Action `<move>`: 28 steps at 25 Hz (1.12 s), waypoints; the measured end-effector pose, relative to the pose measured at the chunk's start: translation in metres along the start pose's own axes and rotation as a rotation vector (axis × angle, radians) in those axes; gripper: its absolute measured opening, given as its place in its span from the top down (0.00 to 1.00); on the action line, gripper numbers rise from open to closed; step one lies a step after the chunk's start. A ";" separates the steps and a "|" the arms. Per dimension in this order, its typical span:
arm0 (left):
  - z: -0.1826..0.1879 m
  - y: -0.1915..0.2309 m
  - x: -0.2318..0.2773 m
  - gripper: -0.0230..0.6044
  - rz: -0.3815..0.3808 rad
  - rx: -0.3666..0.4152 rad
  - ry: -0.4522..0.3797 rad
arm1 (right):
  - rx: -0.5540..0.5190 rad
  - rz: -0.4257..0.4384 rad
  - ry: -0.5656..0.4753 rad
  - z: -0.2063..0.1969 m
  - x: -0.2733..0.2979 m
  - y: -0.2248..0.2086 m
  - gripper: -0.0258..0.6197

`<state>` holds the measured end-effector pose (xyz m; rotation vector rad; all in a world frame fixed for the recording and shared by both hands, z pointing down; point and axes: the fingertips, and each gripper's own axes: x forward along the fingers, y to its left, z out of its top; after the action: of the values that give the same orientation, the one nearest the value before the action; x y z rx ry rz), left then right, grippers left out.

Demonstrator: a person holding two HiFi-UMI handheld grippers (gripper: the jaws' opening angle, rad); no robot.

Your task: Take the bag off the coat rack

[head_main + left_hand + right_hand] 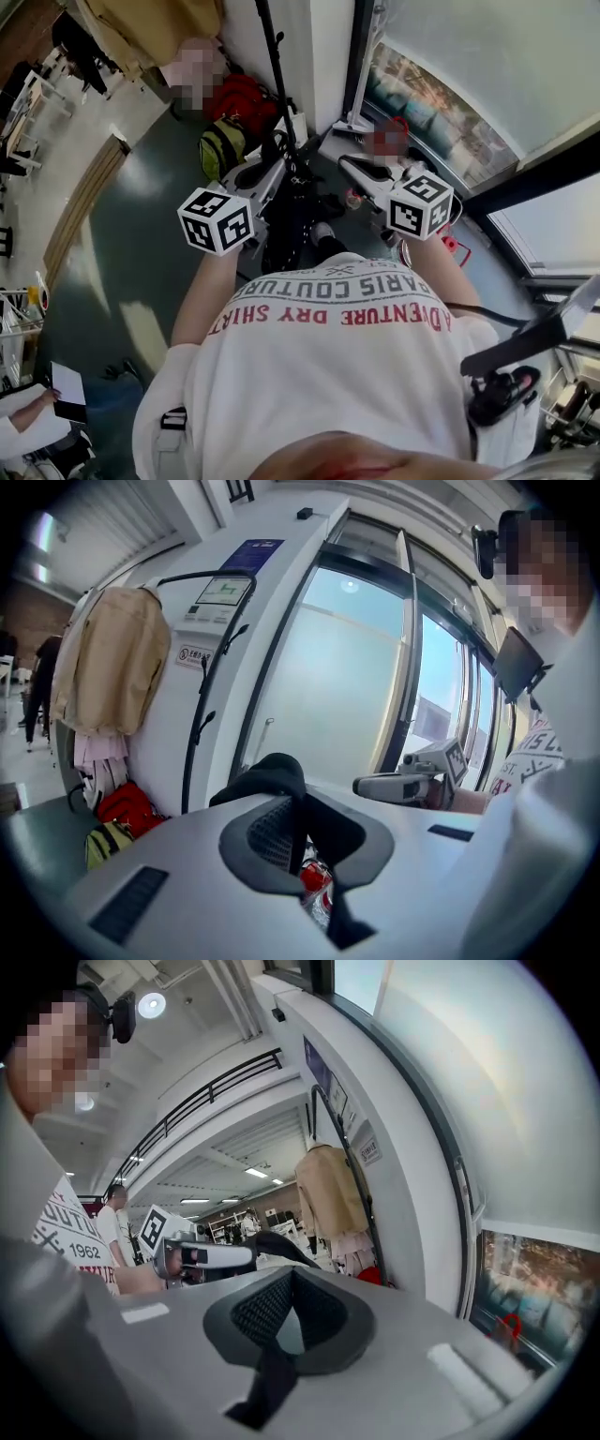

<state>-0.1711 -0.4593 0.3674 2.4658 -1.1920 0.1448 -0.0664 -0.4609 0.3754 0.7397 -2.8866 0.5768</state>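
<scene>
The black bag [296, 223] hangs between my two grippers, in front of the black coat rack pole [275, 66]. My left gripper [279, 167] is shut on the bag's black strap [274, 772], which bulges over the jaw tips and runs down between the pads. In the left gripper view the coat rack [201, 714] stands apart on the left, beyond the jaws. My right gripper [345, 167] is to the right of the bag, shut with nothing between its pads [267, 1312]. From the right gripper view, the left gripper [202, 1256] and the bag [274, 1242] show just ahead.
A beige coat [108, 663] hangs on the rack. A red bag [242, 98] and a yellow-green bag [222, 145] lie on the floor at the rack's foot. A white pillar and a tall window [328, 686] stand close ahead. People and desks are at far left.
</scene>
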 end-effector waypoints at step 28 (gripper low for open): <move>-0.149 -0.233 -0.218 0.94 0.027 -0.102 -0.051 | 0.010 -0.050 0.031 -0.160 -0.239 0.232 0.96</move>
<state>-0.1172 -0.1116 0.3763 2.3792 -1.2238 0.0279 0.0320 -0.1054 0.3991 0.7945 -2.8297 0.5924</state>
